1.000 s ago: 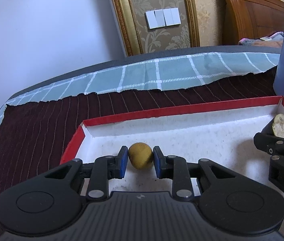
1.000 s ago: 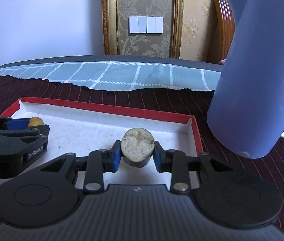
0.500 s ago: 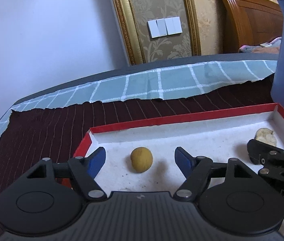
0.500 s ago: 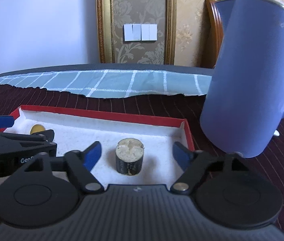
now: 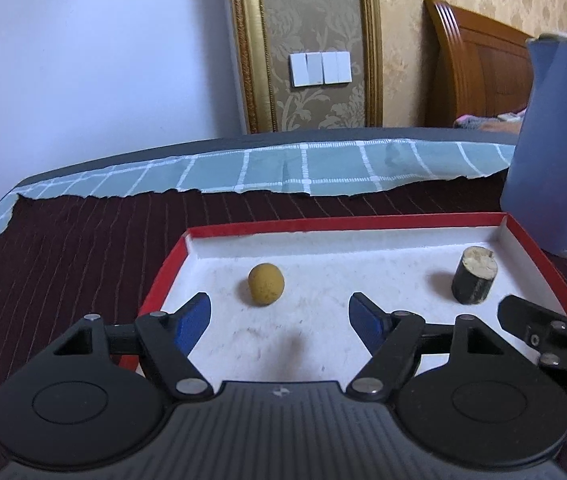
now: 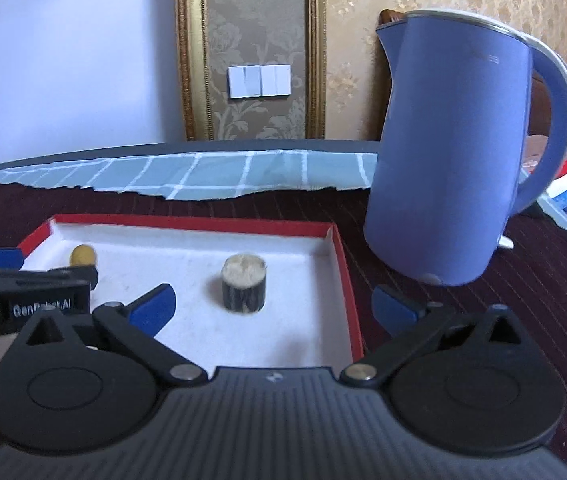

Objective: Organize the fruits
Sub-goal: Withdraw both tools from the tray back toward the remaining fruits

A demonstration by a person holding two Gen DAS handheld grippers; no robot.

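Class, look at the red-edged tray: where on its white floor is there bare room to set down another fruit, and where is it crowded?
The widest bare patch lies between the yellow round fruit and the dark cylinder piece. The strip along the tray far wall is free too. Near edge is crowded: the open left tool and right tool hover there.

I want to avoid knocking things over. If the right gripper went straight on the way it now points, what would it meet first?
Probably the dark cylindrical piece standing in the red-rimmed tray; it lies slightly left of centre ahead of the open right gripper, so depth permitting it might graze past.
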